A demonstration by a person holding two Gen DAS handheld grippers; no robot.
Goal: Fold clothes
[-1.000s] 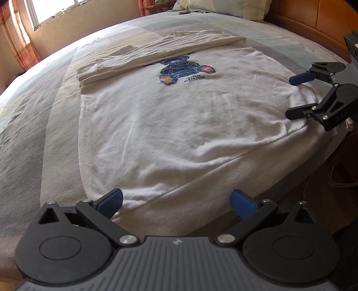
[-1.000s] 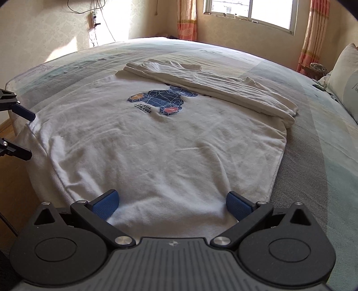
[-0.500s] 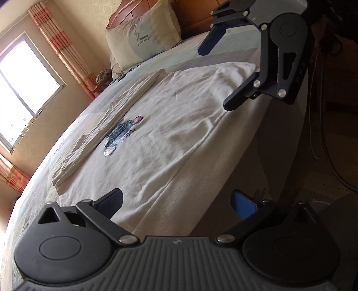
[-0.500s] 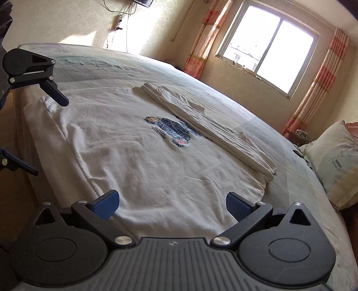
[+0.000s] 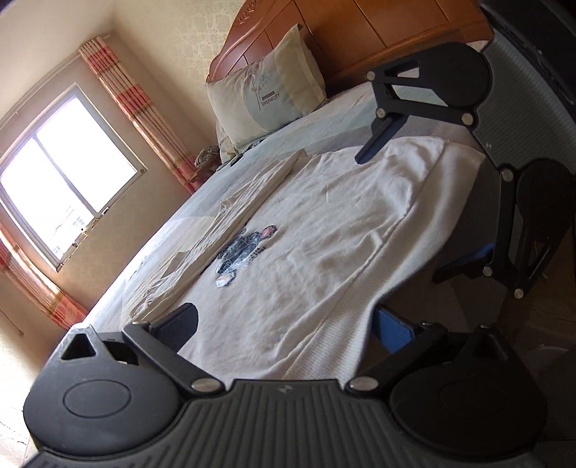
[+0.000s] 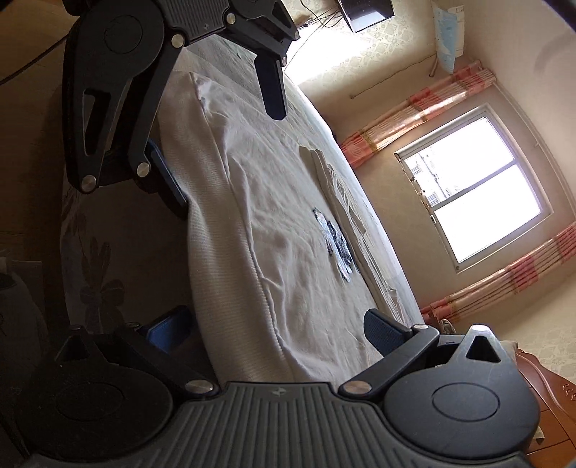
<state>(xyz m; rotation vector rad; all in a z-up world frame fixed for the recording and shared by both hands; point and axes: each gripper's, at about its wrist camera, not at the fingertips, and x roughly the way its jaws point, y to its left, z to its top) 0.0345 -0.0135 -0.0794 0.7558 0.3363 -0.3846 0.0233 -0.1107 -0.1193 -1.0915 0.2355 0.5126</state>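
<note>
A white T-shirt (image 5: 324, 234) with a dark blue bear print (image 5: 244, 252) lies flat on the bed, its sleeves folded across the far part. Its ribbed hem hangs over the near bed edge. My left gripper (image 5: 286, 327) is open and turned sideways, one finger over the shirt and one below the hem. In the right wrist view the shirt (image 6: 273, 223) runs up the frame. My right gripper (image 6: 275, 331) is open and straddles the same hem further along. Each gripper shows in the other's view, the right gripper (image 5: 410, 212) and the left gripper (image 6: 226, 156), both open.
The bed (image 5: 345, 115) has a pale striped sheet, a pillow (image 5: 266, 93) and a wooden headboard (image 5: 342, 32) at one end. A window (image 6: 478, 180) with striped curtains is across the room. The flower-print bed side (image 6: 108, 252) drops to the floor below the hem.
Both grippers have rolled sideways and come down to the shirt's hem at the bed edge, ending closer together. Their jaws stay open and the shirt has not moved.
</note>
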